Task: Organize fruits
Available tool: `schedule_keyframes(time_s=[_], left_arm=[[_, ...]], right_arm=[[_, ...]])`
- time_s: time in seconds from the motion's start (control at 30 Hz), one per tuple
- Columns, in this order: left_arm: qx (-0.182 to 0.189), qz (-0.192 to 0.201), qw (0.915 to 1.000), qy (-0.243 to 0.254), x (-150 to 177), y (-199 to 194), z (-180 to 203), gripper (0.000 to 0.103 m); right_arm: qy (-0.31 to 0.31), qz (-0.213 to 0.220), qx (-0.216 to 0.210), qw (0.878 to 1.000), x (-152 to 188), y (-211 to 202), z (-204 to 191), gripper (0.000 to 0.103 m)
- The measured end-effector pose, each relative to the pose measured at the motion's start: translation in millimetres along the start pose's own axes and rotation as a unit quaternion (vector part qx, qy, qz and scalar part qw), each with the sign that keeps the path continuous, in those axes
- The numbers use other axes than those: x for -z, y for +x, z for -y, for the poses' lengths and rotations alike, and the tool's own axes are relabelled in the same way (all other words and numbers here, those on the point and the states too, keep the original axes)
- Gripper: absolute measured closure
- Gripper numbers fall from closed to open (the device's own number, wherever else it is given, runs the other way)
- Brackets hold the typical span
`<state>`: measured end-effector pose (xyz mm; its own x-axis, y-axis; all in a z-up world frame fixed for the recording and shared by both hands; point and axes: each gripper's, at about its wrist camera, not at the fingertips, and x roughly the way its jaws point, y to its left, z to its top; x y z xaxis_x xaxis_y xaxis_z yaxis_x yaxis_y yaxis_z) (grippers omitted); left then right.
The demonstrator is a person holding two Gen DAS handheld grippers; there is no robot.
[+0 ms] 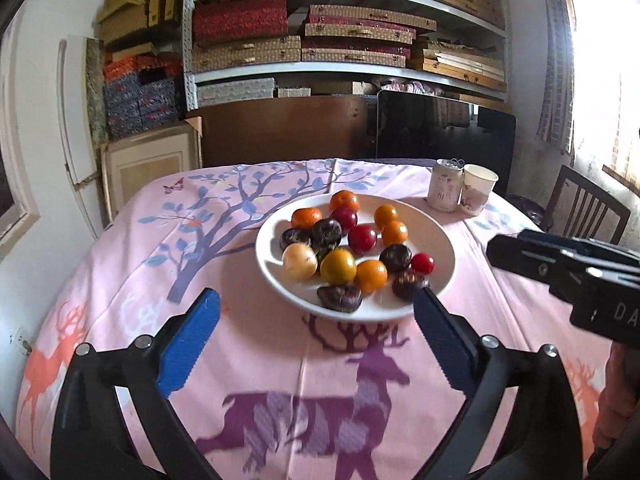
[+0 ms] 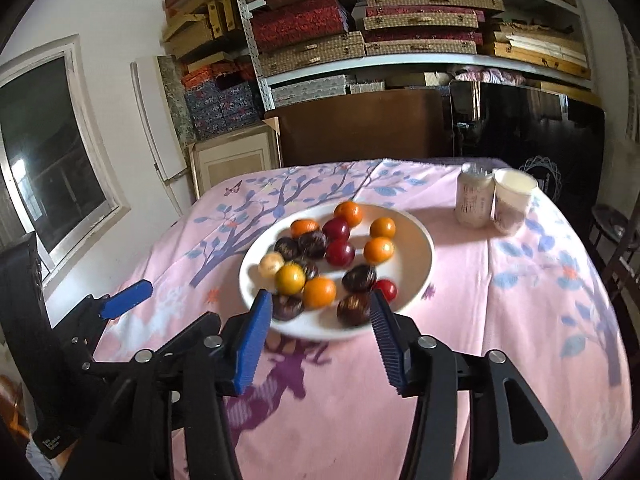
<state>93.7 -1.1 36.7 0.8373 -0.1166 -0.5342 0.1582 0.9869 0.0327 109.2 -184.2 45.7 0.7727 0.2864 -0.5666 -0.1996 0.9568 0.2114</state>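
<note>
Fruits, mixed orange, red, dark purple, heaped on white round plate (image 2: 420,248) at 12 o'clock from both grippers; right gripper (image 2: 320,340) judged nearer, fingers half-spread, empty; left gripper (image 1: 316,344) fingers wide, empty.

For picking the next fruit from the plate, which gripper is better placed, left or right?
Probably the right gripper. Its open fingers frame the near fruits on the white plate, such as the orange fruit. The left gripper, also open, sits more to the plate's left.
</note>
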Motion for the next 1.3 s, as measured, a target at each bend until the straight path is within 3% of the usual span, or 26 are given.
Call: schedule_keyframes(time_s=[0.2, 0.33, 0.5, 0.6, 1.3], left_arm=[[-0.014, -0.007, 0.9998, -0.011, 24.5, 1.7, 1.1, 0.005], [-0.019, -0.031, 0.9992, -0.016, 31.1, 15.2, -0.3, 0.005], [-0.055, -0.023, 0.9981, -0.015, 30.8, 13.7, -3.0, 0.005], [-0.034, -0.018, 0.9991, -0.017, 31.1, 9.7, -2.8, 0.005], [-0.032, -0.011, 0.9993, -0.012, 29.3, 4.0, 0.8, 0.005]], right_arm=[[0.009, 0.004, 0.013, 1.0, 36.7, 3.5, 7.3, 0.034], [0.021, 0.009, 0.044, 0.999, 58.2, 13.8, 24.5, 0.03], [0.032, -0.012, 0.062, 0.998, 62.0, 20.8, 32.7, 0.012], [0.019, -0.006, 0.073, 0.997, 62.2, 18.6, 28.9, 0.007], [0.013, -0.008, 0.077, 0.997, 62.7, 19.3, 27.2, 0.006]])
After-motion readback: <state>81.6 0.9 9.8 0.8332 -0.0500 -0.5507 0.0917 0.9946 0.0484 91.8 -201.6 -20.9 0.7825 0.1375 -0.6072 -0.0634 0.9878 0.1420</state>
